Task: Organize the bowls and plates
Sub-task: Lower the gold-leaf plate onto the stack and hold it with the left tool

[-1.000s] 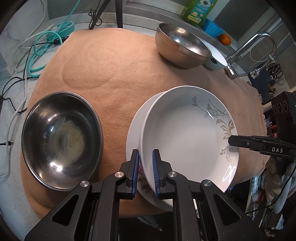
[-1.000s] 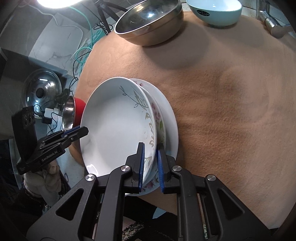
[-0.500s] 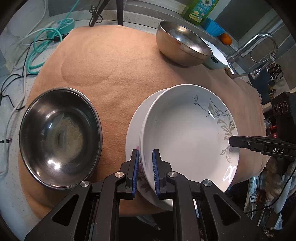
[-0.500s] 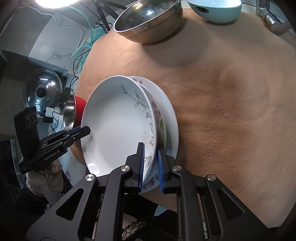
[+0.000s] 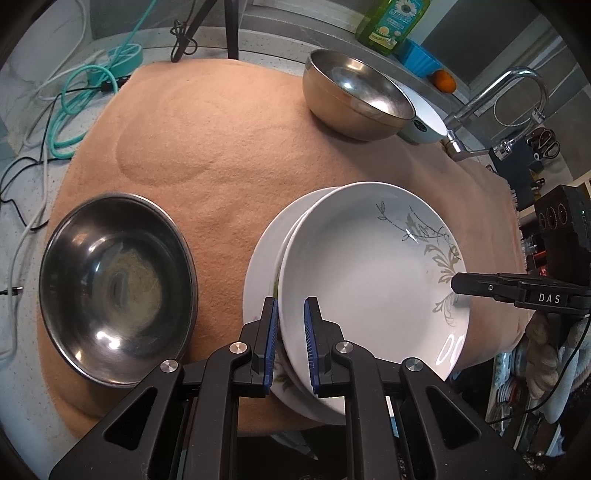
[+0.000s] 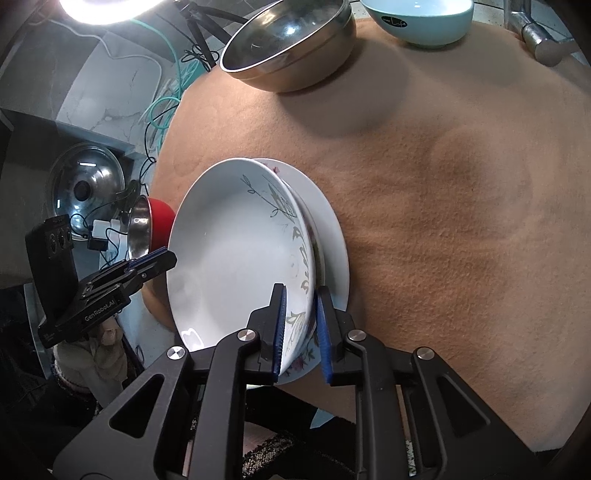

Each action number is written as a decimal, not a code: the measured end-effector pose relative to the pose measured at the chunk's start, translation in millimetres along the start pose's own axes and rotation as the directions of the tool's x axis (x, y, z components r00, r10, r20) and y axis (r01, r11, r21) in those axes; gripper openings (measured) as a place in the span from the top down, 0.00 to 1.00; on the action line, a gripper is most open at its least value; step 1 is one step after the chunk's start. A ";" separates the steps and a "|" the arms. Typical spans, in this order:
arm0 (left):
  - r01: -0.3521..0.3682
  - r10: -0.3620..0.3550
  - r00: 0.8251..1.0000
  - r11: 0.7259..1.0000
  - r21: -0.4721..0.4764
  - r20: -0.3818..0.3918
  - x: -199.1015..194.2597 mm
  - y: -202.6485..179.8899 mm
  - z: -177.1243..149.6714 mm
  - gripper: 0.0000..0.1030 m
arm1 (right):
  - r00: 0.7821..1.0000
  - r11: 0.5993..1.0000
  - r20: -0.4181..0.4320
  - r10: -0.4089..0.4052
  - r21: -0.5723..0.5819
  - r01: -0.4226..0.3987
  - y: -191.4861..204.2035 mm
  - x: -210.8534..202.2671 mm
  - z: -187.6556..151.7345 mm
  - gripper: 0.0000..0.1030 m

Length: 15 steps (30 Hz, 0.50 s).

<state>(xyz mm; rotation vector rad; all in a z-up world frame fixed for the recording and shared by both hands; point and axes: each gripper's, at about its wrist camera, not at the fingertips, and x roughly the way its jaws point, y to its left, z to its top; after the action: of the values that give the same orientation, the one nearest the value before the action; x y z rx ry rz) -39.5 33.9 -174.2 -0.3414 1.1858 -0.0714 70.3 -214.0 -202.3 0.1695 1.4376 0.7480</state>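
A white plate with a grey leaf pattern (image 5: 369, 277) (image 6: 236, 258) lies slightly off-centre on a white floral plate (image 5: 262, 258) (image 6: 332, 236) on the tan cloth (image 5: 221, 147). My left gripper (image 5: 290, 332) is shut on the leaf plate's near rim and shows in the right wrist view as the left gripper (image 6: 162, 258) at the plate's left edge. My right gripper (image 6: 301, 328) straddles the opposite rim. Its jaws are opening, with the rim still between them and a slight gap at the outer pad. In the left wrist view the right gripper (image 5: 458, 288) tips sit at the plate's right rim.
A dark steel bowl (image 5: 114, 288) stands left of the plates. Another steel bowl (image 5: 354, 99) (image 6: 291, 44) and a pale blue bowl (image 5: 424, 118) (image 6: 424, 22) stand at the far edge by the faucet (image 5: 491, 96). Cables (image 5: 74, 92) lie off the cloth's left.
The right gripper's jaws have parted a little around the plate rim. Both hands and both plates have kept their places.
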 end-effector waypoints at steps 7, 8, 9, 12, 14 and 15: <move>-0.002 0.003 1.000 1.000 0.009 -0.003 1.6 -1.8 2.1 0.88 | 0.999 0.999 -0.006 -0.039 -0.039 0.038 6.6 -1.4 -1.8 0.83; -0.005 0.005 1.000 1.000 0.011 -0.003 1.5 -2.0 2.0 0.88 | 0.999 0.998 -0.006 -0.045 -0.044 0.045 8.9 -0.7 -1.3 0.83; -0.005 0.005 1.000 1.000 0.013 -0.003 1.5 -2.1 2.2 0.88 | 0.999 0.997 -0.009 -0.053 -0.053 0.052 10.7 -0.3 -1.1 0.83; -0.003 0.003 1.000 1.000 0.011 -0.004 1.7 -2.1 2.5 0.88 | 0.999 0.999 -0.018 -0.031 -0.033 0.031 7.0 -0.1 0.8 0.83; -0.002 0.002 1.000 1.000 0.011 -0.005 2.0 -2.2 2.6 0.88 | 1.000 1.000 -0.022 -0.002 -0.007 0.002 1.9 -1.3 1.2 0.83; -0.001 0.001 1.000 1.000 0.012 -0.006 2.1 -2.2 2.6 0.88 | 1.000 1.000 -0.023 0.011 0.005 -0.010 -0.5 -1.7 1.3 0.83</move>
<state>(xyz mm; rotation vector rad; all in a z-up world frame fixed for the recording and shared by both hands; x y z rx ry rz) -36.1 31.9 -174.5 -0.3303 1.1907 -0.0781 71.8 -214.9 -200.9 0.1730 1.4611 0.7572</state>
